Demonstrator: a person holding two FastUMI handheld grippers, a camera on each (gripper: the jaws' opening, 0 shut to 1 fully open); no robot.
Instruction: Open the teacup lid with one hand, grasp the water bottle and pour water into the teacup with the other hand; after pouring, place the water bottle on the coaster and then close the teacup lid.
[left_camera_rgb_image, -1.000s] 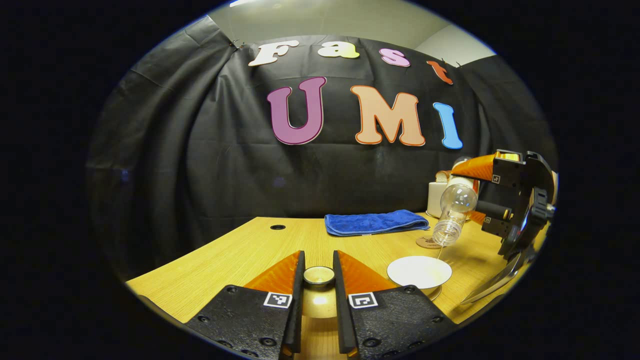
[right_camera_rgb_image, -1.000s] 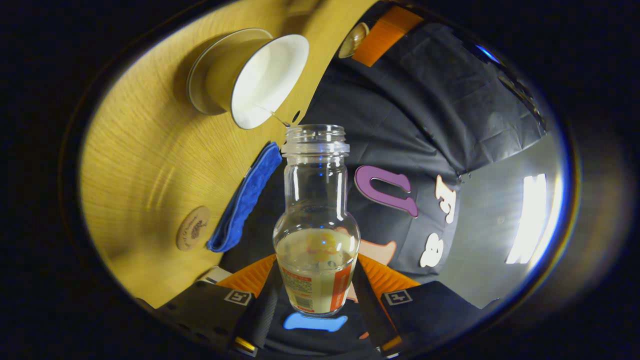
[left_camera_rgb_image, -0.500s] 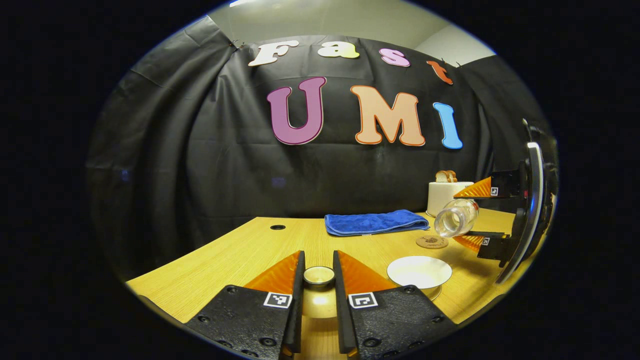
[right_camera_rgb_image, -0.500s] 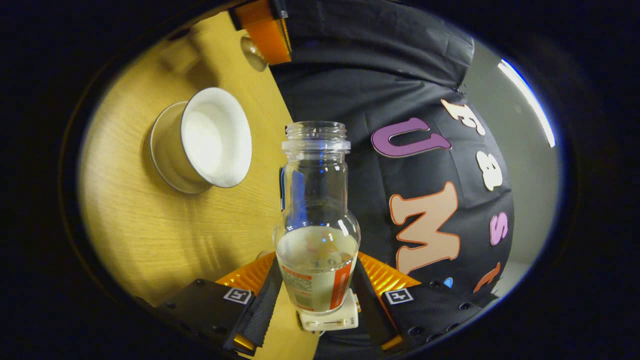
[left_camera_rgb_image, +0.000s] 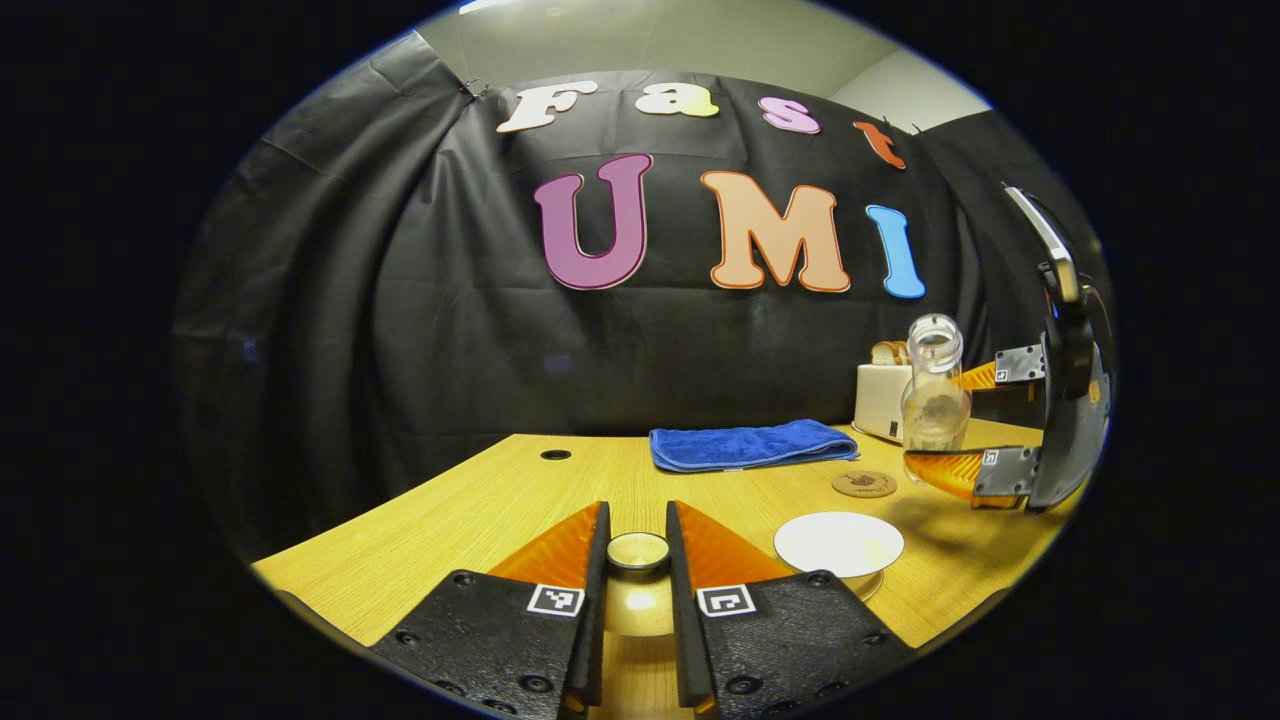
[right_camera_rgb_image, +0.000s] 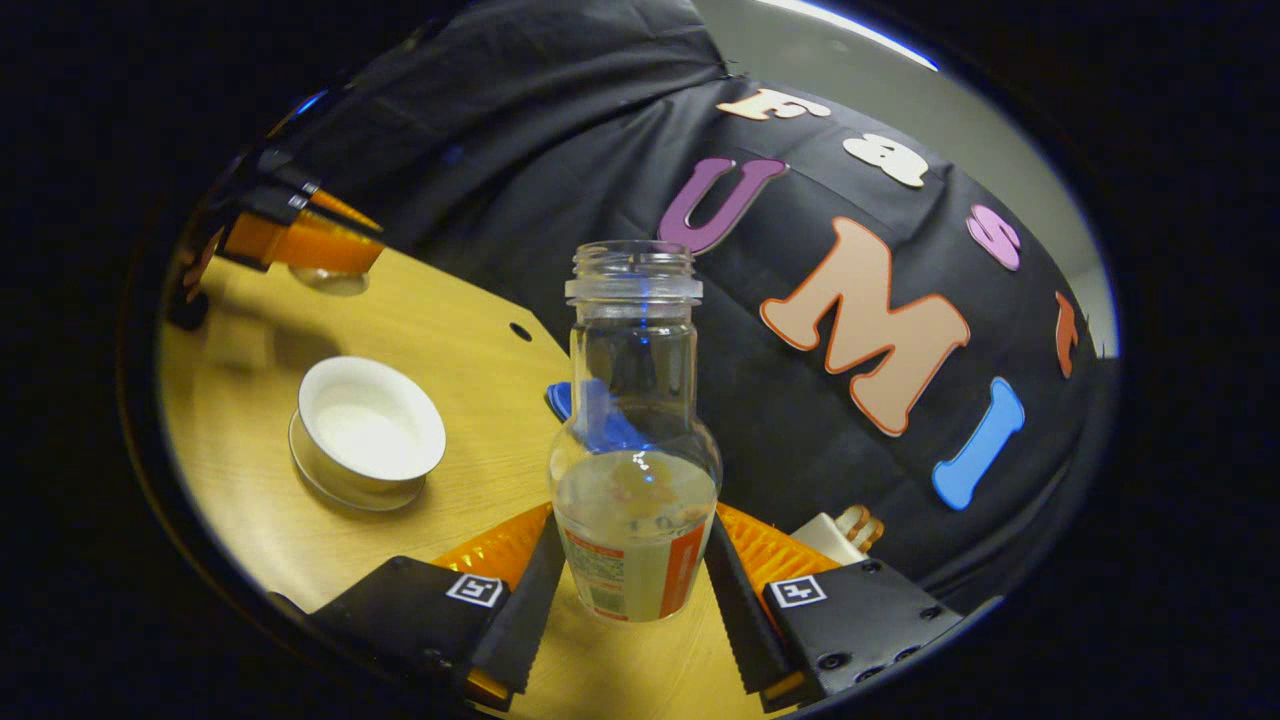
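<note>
My left gripper is shut on the knob of the teacup lid, held above the wooden table. The open white teacup stands just right of it on its saucer; in the right gripper view the teacup sits at the left. My right gripper is shut on the clear uncapped water bottle, nearly upright, with a little water in its base. In the left gripper view the water bottle hangs in the right gripper above the table, right of the round coaster.
A folded blue cloth lies at the back of the table. A white toaster with bread stands at the back right, behind the bottle. A small cable hole is at the back left.
The right gripper has swung the bottle from mouth-down over the teacup back to nearly upright and away from the cup; the thin stream has stopped. The left gripper and lid have not moved.
</note>
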